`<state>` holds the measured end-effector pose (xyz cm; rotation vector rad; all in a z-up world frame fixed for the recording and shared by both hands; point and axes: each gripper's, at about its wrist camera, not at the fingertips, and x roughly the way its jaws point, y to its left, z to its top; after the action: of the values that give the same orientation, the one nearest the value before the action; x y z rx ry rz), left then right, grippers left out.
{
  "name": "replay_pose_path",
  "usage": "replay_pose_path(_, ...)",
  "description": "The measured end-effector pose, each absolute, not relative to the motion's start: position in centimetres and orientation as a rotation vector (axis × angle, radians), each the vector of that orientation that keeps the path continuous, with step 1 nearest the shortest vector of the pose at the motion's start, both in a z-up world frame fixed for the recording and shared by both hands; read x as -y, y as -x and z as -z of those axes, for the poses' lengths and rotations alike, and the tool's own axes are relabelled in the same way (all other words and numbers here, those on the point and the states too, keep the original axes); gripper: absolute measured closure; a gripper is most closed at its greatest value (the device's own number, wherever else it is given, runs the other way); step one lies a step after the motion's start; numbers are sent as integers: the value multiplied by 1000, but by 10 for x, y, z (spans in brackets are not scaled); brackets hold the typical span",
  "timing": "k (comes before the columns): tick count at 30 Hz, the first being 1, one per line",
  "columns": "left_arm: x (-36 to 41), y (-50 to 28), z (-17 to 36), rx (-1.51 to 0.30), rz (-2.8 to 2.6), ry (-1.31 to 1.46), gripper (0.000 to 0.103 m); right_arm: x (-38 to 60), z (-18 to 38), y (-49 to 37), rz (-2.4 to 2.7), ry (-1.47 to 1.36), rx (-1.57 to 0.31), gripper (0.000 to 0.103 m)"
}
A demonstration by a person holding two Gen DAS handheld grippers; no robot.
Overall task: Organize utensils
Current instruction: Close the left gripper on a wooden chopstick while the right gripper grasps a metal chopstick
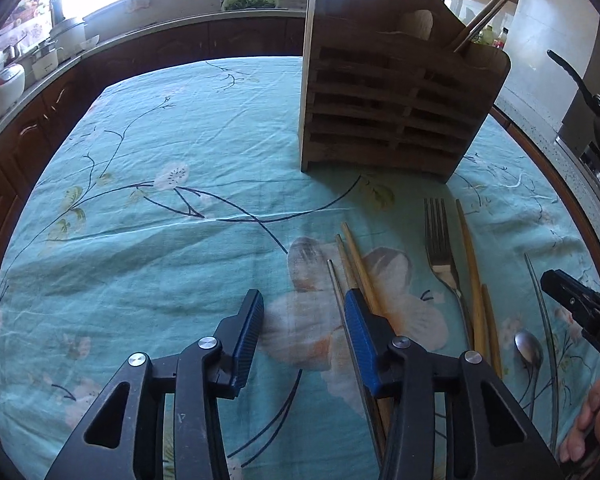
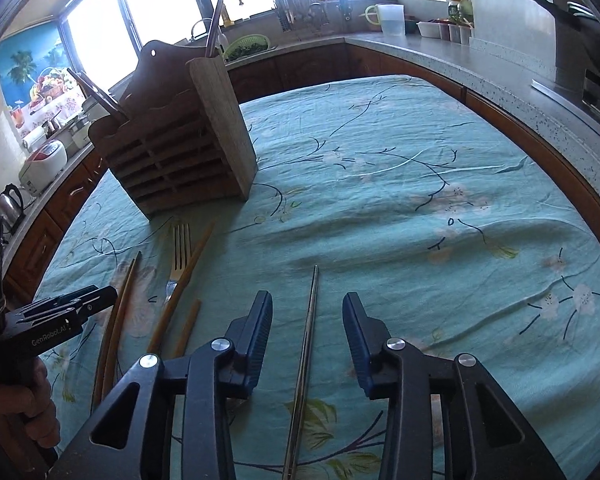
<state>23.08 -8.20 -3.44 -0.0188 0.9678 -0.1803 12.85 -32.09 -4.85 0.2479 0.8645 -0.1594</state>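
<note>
On the bench [image 2: 380,160], covered by a teal flowered cloth, a row of utensils is laid out in front of the wooden caddy [image 1: 396,104], which already holds a few sticks.

The right tongs [image 2: 307,320] are held partly open, and a pair of metal chopsticks [image 2: 310,320] is seen lying lengthwise on the cloth between the jaws, untouched by either pad. No grip is made yet.

The left tongs [image 1: 304,320] are likewise partly open with only cloth between the jaws. The wooden chopsticks [image 1: 354,256] and a thin metal rod [image 1: 334,284] are passed under or against the outer side of the right-hand finger [image 1: 360,336]; whether they are touched cannot be told. Further over, a fork [image 1: 440,240], longer wooden sticks [image 1: 470,256] and a spoon [image 1: 529,346] are left lying.

The step in hand is judged to be the pick-up of the metal pair by the right tongs. For this to go well, the tongs should be lowered until the pads reach cloth level, kept centred over both rods, and closed slowly so that the two are pinched together rather than rolled apart. A slippery, thin grip is to be expected, so the lift should be kept level before the pair is carried to a free slot in the caddy.
</note>
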Motion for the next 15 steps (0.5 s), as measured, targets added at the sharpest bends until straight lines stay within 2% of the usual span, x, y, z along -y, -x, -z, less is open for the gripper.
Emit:
replay_pose_path(6, 101, -236, 38, -971, 185, -94, 68, 319, 57, -141, 162, -220, -904, 78)
replay_pose_path(8, 103, -238, 39, -970, 196, -94, 73, 316, 58, -145, 166, -187, -916, 79)
replay_pose_path(13, 109, -239, 37, -960, 230, -106, 96, 309, 60, -159, 175, -102, -938, 82)
replay_pose_path(15, 110, -238, 39, -948, 234, -111, 97, 307, 61, -162, 177, -74, -942, 89)
